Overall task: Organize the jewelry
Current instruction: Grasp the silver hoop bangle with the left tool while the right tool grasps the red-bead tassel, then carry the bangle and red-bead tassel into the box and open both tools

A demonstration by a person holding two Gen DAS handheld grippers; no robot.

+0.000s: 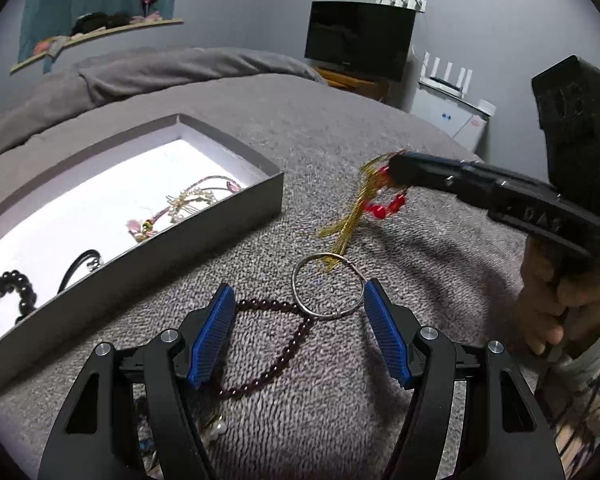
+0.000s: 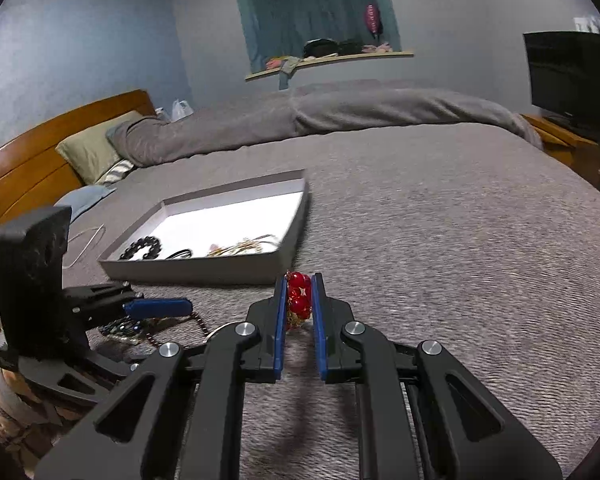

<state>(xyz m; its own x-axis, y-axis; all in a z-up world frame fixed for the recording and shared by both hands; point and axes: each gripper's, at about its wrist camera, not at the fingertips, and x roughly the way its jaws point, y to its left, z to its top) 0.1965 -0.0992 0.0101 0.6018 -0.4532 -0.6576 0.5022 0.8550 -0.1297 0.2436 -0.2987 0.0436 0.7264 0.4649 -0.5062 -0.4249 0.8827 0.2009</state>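
Note:
My right gripper (image 2: 299, 300) is shut on a red bead bracelet (image 2: 299, 298) with a gold tassel (image 1: 350, 220) and holds it above the grey bed cover; it also shows in the left wrist view (image 1: 394, 176). My left gripper (image 1: 300, 320) is open and empty, low over a silver ring bangle (image 1: 326, 285) and a dark garnet bead strand (image 1: 276, 344) lying on the cover. A grey box (image 1: 204, 232) with a white inside holds a black bead bracelet (image 1: 8, 300), a black cord (image 1: 80, 266) and a pearl hairpiece (image 1: 188, 204).
More small jewelry (image 1: 216, 426) lies on the cover under my left gripper. A folded grey duvet (image 2: 340, 116) and pillows (image 2: 92, 148) lie at the far side of the bed. A monitor (image 1: 358, 38) and a white cabinet (image 1: 452, 112) stand beyond the bed's edge.

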